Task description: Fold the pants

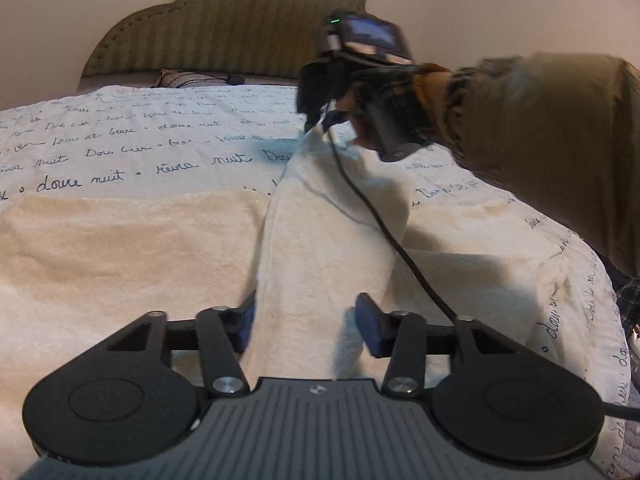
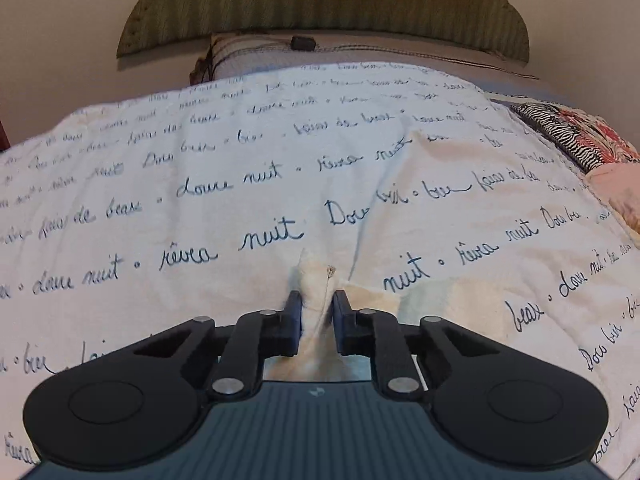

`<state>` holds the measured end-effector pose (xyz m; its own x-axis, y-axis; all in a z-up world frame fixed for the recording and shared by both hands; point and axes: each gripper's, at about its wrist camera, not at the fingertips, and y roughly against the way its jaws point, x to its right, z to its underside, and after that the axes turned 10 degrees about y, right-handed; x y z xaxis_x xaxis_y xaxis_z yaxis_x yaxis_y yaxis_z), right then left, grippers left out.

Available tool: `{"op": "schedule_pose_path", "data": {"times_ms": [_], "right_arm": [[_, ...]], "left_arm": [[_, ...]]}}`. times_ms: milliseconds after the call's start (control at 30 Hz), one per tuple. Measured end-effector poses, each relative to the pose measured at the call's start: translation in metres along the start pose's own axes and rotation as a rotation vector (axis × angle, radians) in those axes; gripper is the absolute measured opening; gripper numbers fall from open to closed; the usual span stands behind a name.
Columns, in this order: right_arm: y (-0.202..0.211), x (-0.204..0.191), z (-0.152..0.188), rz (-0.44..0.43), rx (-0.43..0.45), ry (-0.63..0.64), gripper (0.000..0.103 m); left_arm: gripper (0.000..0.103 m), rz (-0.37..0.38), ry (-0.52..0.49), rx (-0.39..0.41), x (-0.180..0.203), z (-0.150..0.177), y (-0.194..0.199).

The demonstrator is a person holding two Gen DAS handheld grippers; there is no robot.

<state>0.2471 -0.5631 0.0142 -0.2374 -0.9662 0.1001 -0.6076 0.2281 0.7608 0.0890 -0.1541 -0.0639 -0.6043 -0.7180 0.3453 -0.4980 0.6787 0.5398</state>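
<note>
Cream fleece pants (image 1: 328, 240) lie on the bed, one long fold running from the near edge toward the far right. My left gripper (image 1: 306, 326) straddles the near end of that fold. The fabric sits between its jaws, but a shadowed gap shows beside the right pad (image 1: 369, 326), so it stands open. My right gripper (image 2: 317, 312) is shut on a bunched bit of the pants (image 2: 316, 280) with a small seam tag showing. In the left wrist view this right gripper (image 1: 320, 122) pinches the far end of the fold, held by a hand in an olive sleeve (image 1: 540, 120).
A white blanket with dark script (image 1: 120, 140) covers the bed. An olive padded headboard (image 1: 240, 28) and a pillow (image 1: 180, 78) stand at the far end. A black cable (image 1: 380, 220) trails across the pants. Patterned cushions (image 2: 580, 140) lie at the right.
</note>
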Motion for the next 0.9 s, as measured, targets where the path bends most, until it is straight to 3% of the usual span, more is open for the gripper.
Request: {"op": "schedule_pose_path", "data": {"times_ms": [100, 233, 367, 600, 733, 767, 900], "right_arm": [[0.031, 0.024, 0.007, -0.050, 0.086, -0.085, 0.013], [0.085, 0.069, 0.031, -0.162, 0.217, -0.239, 0.013], [0.140, 0.120, 0.070, -0.214, 0.304, -0.369, 0.013], [0.196, 0.209, 0.177, -0.228, 0.342, -0.610, 0.013], [0.181, 0.242, 0.238, -0.227, 0.243, -0.743, 0.015], [0.174, 0.248, 0.249, -0.239, 0.217, -0.784, 0.016], [0.150, 0.260, 0.276, -0.318, 0.184, -0.886, 0.021]], "left_arm": [[0.020, -0.009, 0.043, 0.002, -0.006, -0.001, 0.001], [0.009, -0.015, 0.057, -0.002, -0.007, -0.003, 0.003], [0.003, -0.027, -0.011, 0.007, 0.004, -0.001, 0.007], [0.002, 0.010, -0.175, 0.009, 0.032, 0.003, 0.020], [0.006, -0.028, -0.270, -0.001, 0.048, 0.013, 0.013], [0.015, -0.042, -0.288, -0.001, 0.051, 0.015, 0.010], [0.023, -0.108, -0.389, 0.023, 0.065, 0.022, 0.004]]}}
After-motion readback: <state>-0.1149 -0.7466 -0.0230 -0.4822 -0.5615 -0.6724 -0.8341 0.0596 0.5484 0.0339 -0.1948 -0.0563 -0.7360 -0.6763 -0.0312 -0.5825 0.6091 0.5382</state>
